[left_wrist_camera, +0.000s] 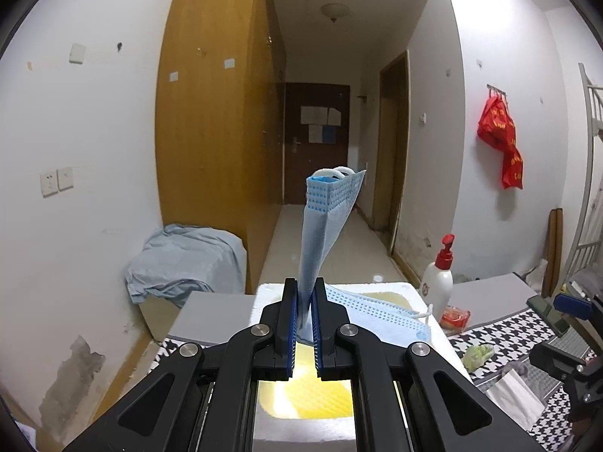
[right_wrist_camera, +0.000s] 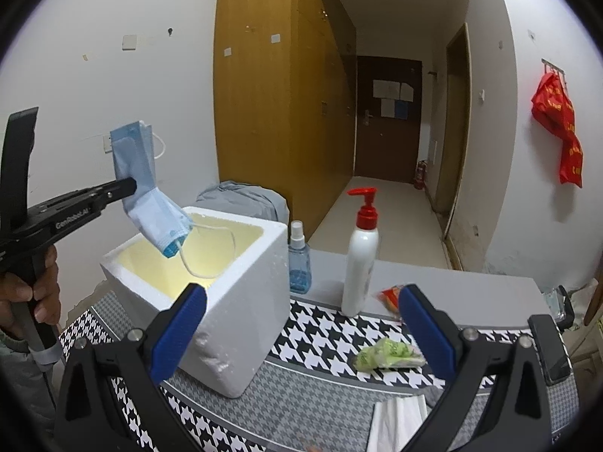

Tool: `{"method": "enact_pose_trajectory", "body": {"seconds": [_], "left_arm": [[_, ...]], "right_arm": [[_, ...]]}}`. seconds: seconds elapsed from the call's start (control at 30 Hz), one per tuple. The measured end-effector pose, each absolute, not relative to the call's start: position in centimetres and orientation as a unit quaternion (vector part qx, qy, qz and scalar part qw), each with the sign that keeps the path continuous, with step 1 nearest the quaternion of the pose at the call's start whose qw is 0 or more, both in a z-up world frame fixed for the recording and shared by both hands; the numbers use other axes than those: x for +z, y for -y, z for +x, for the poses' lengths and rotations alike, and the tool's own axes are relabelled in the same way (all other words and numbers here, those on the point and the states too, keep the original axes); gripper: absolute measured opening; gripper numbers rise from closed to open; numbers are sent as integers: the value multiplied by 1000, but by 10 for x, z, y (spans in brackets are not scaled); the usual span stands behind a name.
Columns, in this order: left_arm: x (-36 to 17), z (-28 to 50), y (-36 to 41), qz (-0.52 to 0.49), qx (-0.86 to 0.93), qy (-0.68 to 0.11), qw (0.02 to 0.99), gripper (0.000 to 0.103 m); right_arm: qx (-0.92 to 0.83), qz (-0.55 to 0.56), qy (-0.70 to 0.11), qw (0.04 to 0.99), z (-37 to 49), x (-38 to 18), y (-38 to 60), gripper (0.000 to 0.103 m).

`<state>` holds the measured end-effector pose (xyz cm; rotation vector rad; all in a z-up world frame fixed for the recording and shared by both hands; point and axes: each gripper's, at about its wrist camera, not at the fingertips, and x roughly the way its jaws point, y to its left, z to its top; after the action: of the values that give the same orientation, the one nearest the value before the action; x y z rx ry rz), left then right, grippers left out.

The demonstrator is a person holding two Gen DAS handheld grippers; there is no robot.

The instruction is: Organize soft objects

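One blue face mask, one white foam box, two bottles — a white pump bottle and a blue spray bottle — one green crumpled cloth, one red packet, two hand-held grippers.

Left tongs clamped, right tongs spread.

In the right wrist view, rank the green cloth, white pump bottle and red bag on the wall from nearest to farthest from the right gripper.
1. green cloth, on the checked mat between the right gripper fingers.
2. white pump bottle, upright behind it.
3. red bag, hanging on the far right wall.
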<state>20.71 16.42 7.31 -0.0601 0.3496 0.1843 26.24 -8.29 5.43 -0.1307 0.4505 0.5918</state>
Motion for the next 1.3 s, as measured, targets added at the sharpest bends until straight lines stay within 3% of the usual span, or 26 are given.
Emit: {"method": "enact_pose_trajectory", "body": {"seconds": [0.2,0.3,0.37,0.43,0.77,1.3], "left_arm": [[69,221,-157,-17,88,-188,978,8],[64,227,-156,-7,99,-197,975,20],[63,230,-157,-11,101,-202,974,58],[63,227,-158,-14,109,-193,975,78],[72,203,-141,-13,91,-161,983,99],[77,150,-101,-27,38,-126,991,102]], "right_arm": [[283,-55,-221,932,261,53,93,103],[279,-51,-223,933,262,52,97,103],[277,-47,-225,933,263,51,101,103],[275,-43,-226,934,264,49,104,103],[266,-31,-221,938,258,47,122,103],[255,-30,-196,946,221,50,150,103]]}}
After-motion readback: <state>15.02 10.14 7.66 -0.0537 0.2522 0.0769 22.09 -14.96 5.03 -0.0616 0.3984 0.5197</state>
